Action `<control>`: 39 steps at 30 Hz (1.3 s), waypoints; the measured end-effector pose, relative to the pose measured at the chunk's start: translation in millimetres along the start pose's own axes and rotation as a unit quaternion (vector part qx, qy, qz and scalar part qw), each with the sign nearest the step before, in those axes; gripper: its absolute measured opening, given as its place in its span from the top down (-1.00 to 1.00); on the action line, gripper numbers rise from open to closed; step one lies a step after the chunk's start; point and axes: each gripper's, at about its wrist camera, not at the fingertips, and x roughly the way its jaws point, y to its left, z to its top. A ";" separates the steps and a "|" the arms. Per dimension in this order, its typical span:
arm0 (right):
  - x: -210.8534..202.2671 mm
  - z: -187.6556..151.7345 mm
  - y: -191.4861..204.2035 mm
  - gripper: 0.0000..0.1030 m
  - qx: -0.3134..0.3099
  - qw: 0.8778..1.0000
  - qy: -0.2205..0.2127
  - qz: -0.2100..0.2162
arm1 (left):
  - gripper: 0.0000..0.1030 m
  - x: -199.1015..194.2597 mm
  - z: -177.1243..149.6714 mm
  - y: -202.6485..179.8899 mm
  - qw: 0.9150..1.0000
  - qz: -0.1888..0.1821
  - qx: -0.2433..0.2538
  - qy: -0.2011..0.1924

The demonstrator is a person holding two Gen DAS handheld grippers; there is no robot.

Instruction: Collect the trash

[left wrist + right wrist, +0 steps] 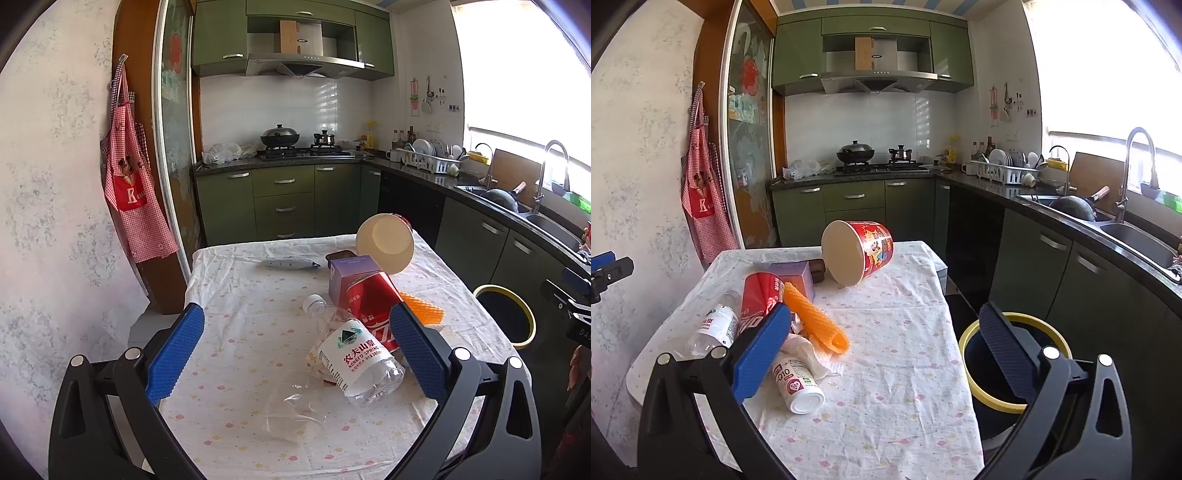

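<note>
Trash lies on a table with a flowered white cloth (236, 295). A clear water bottle (354, 354) lies on its side between the fingers of my open left gripper (295, 354). Behind it are a red can (373, 299), a purple box (351, 273), an orange mesh sleeve (421, 310) and a tipped red noodle cup (386, 243). My right gripper (882, 354) is open and empty above the table's right edge. Near its left finger lie a small white bottle (798, 384), crumpled tissue (809, 350), the orange sleeve (816, 325), the can (761, 295) and the noodle cup (857, 254). A yellow-rimmed dark bin (1015, 362) stands on the floor to the right.
A grey wrapper (288, 263) lies at the table's far side and clear plastic film (291, 413) at the near side. Green cabinets, a stove (303, 151) and a sink counter (517, 206) run behind and to the right. A red apron (129, 184) hangs on the left wall.
</note>
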 end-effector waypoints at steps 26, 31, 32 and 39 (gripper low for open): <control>7.6 -5.8 -0.7 -0.89 0.003 1.000 0.006 -0.003 | -0.93 5.3 1.5 -0.7 1.000 -0.004 0.006 0.007; 10.6 -6.8 -4.5 -0.89 0.006 1.000 0.007 -0.004 | -0.93 5.8 2.6 -0.1 1.000 -0.004 0.007 0.009; 11.2 -7.7 -4.3 -0.89 0.006 1.000 0.007 -0.005 | -0.93 5.9 2.9 0.2 1.000 -0.004 0.008 0.009; 11.2 -7.5 -4.7 -0.89 0.006 1.000 0.008 -0.004 | -0.93 7.1 0.7 -2.1 1.000 -0.004 0.008 0.010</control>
